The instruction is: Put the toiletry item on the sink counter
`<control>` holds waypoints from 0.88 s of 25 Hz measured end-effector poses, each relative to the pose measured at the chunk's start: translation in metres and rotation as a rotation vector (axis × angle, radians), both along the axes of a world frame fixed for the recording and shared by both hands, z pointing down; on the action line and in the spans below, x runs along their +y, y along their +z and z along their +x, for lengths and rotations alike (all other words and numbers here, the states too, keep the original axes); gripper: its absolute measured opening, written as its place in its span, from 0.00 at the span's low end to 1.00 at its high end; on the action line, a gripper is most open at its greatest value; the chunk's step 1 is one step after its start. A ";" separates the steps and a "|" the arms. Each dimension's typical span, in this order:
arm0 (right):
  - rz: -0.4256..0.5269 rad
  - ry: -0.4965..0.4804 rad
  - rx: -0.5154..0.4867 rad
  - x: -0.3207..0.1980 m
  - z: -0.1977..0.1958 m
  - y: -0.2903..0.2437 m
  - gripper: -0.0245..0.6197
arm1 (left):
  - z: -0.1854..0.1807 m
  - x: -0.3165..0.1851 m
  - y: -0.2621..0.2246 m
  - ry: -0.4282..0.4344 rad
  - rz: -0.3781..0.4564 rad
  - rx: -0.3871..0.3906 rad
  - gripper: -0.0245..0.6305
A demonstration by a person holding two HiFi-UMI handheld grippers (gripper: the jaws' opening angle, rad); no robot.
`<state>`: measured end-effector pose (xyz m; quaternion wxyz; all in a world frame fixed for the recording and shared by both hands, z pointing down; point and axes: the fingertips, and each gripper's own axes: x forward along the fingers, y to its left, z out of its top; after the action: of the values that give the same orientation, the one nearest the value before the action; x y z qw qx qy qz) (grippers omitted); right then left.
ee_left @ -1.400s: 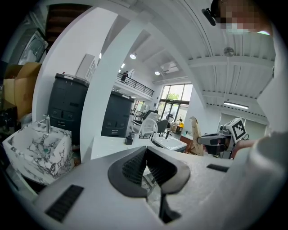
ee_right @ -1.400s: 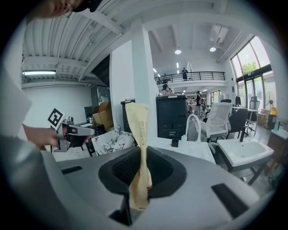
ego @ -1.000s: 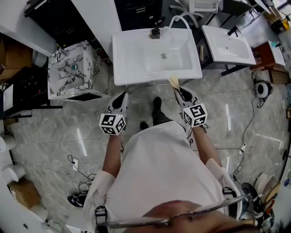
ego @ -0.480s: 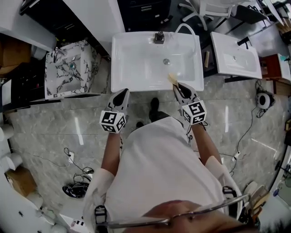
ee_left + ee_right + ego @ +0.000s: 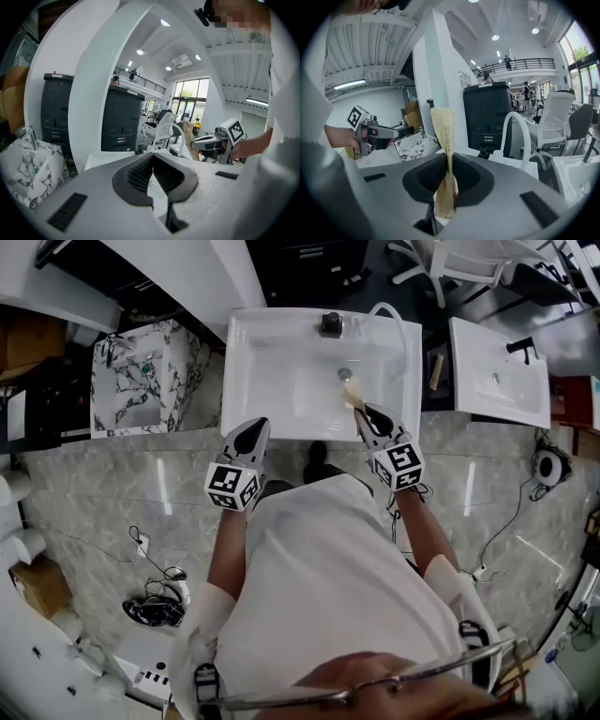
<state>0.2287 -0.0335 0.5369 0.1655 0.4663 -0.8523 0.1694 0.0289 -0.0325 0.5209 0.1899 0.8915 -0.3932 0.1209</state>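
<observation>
Gripping a beige packet (image 5: 352, 393) upright in my right tool (image 5: 362, 412), I hold it above the white sink (image 5: 281, 381), at the drain's (image 5: 344, 373) 6 o'clock. My left tool (image 5: 251, 431), clenched empty, hovers at the sink's 7 o'clock.

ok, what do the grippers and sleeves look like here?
The left gripper and right gripper are light grey shells tapering to dark ribbed fingers. Each carries a white cube with black square markers. The person wears white sleeves.
</observation>
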 end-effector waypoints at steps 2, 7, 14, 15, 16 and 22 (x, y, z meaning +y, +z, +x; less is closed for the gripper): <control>-0.005 -0.016 -0.002 -0.007 0.001 0.002 0.11 | 0.006 -0.004 0.000 0.004 -0.008 -0.001 0.04; -0.019 -0.047 0.000 -0.019 0.000 0.011 0.11 | 0.016 -0.015 0.005 0.011 -0.026 -0.005 0.04; -0.033 -0.049 0.017 -0.030 -0.011 0.016 0.11 | 0.006 -0.029 0.009 0.003 -0.033 0.014 0.04; -0.032 -0.046 0.022 -0.032 -0.013 0.016 0.12 | 0.004 -0.031 0.010 0.005 -0.034 0.016 0.04; -0.031 -0.042 0.027 -0.035 -0.015 0.016 0.12 | 0.002 -0.033 0.011 0.007 -0.036 0.018 0.04; -0.035 -0.018 0.071 -0.052 -0.027 0.015 0.12 | -0.010 -0.046 0.018 0.034 -0.052 0.016 0.04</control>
<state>0.2016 -0.0853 0.5520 0.2052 0.4616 -0.8469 0.1664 0.0184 -0.0789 0.5393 0.2142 0.8937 -0.3733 0.1270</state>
